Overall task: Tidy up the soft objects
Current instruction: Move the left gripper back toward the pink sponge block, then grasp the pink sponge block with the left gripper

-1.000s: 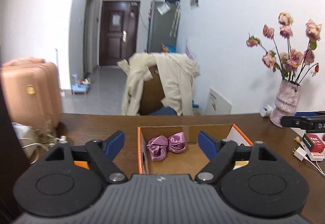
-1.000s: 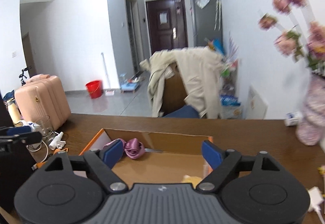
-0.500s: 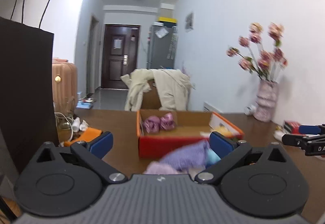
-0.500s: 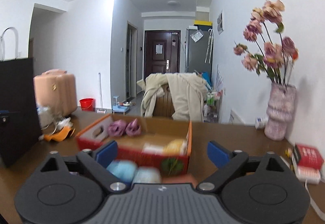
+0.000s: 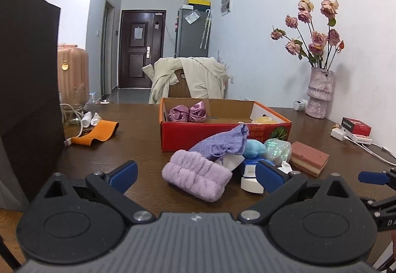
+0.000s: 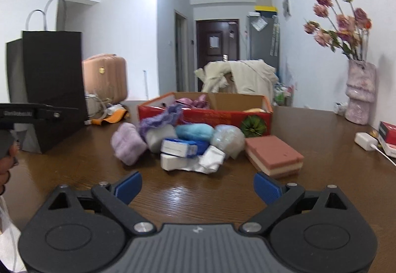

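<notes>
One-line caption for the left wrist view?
Open left gripper faces a lilac headband on the table, red box behind.

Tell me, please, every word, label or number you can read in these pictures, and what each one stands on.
"DA": white letters, cut off at the frame edge, on the right gripper body seen from the left wrist camera.
White characters on the red box front: too small to read.
Print on the small red carton: too small.
Lettering on the left gripper body: blurred.
Blue-and-white packet: blurred.
</notes>
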The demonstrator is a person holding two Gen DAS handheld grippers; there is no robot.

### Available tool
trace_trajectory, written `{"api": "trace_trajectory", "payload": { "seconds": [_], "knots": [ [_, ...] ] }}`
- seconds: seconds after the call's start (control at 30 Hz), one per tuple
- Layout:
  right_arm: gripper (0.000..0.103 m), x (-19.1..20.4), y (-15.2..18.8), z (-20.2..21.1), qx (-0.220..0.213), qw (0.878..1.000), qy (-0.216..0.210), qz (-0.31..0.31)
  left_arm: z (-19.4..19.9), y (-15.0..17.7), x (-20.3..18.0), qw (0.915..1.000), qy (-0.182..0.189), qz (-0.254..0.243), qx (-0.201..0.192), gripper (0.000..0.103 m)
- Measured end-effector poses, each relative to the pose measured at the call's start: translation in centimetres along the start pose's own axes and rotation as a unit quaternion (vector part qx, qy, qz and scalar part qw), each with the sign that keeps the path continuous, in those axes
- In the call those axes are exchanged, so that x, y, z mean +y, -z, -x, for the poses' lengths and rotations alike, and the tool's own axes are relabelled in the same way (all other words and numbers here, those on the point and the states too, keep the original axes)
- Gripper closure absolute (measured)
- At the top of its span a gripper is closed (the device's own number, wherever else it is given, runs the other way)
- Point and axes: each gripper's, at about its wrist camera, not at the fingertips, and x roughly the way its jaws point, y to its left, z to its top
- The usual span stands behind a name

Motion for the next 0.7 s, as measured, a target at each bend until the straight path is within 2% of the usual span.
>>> {"api": "trace_trajectory", "payload": {
  "seconds": [0.2,0.4,0.6,0.7],
  "knots": [
    [0.006,-3.2,-0.4,-1.3,0.013,0.998,0.047,-0.031,-2.8,-0.3,-3.4,0.9994,0.031,-0.01,0.014,0.0],
    [0.006,-6.9,-1.7,-5.3,0.042,0.996,0.074,-0.02,-6.0,-0.8,-7.7,0.9962,0.074,-0.04,0.022,0.0],
    [0.006,-10.0,-3.3,-10.9,0.071,0.995,0.068,-0.022,-9.4,-1.0,-9.8,0.9954,0.069,-0.051,0.044,0.0],
    [0.008,-10.6,-3.8,-13.1,0.088,0.994,0.055,-0.021,-10.6,-1.0,-9.9,0.9961,0.062,-0.039,0.05,0.0]
  ]
}}
